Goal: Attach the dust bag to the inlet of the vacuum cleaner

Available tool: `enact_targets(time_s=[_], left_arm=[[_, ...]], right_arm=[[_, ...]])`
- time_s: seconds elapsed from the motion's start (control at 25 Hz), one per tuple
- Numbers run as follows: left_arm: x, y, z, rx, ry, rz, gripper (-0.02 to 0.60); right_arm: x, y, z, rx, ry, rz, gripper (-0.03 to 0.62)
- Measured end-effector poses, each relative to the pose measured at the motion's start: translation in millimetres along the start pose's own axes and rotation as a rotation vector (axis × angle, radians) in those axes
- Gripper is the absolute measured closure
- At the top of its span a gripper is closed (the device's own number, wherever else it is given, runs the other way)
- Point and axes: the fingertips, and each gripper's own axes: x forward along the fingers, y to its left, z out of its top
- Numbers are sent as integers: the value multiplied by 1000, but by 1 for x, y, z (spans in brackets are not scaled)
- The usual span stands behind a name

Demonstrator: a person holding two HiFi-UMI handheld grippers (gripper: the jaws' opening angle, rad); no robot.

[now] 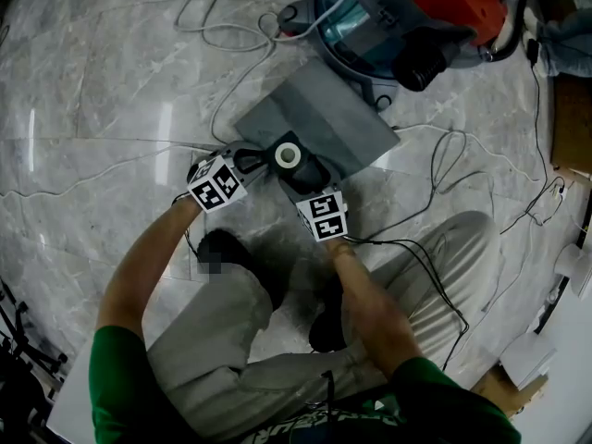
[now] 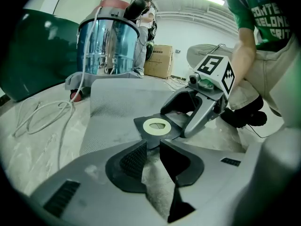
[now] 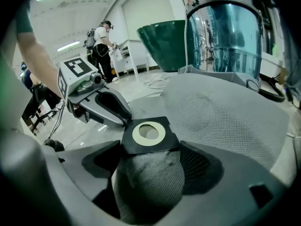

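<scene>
The fingers [image 2: 134,161] of the left gripper [image 2: 151,148] pinch a corner of the black collar [image 3: 162,144]; those of the right gripper [image 3: 150,147] stand wide, the collar's near edge between them. The grey mesh dust bag [image 1: 324,118] lies flat on the veined marble floor [image 1: 92,109], reaching the shiny steel vacuum cleaner [image 1: 370,26]. A white cable [image 1: 205,31] loops left of it. Thin black wires [image 1: 453,135] trail at right.

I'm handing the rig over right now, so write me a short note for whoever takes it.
Left gripper: fingers narrow around a corner of the collar; grip unclear.
Right gripper: open, straddling another edge of the collar, holding nothing.
Dust bag lies flat on the floor next to the vacuum cleaner, not attached.
Done: both grippers at the collar.
To do: grip, lift, fit the collar to the vacuum cleaner.
</scene>
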Motion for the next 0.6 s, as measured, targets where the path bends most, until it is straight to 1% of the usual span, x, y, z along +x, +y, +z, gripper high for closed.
enact_targets(time_s=[0.24,0.44,0.6], left_arm=[[-3,5,15,38,-21,17,495],[0,6,22,138,0,25,494],[2,10,28,172,4,38,494]], right_arm=[[-9,-9,12,111,-42,34,195],[-13,-15,18,165,-61,52,207],[-17,-20,23,187,-76,62,225]])
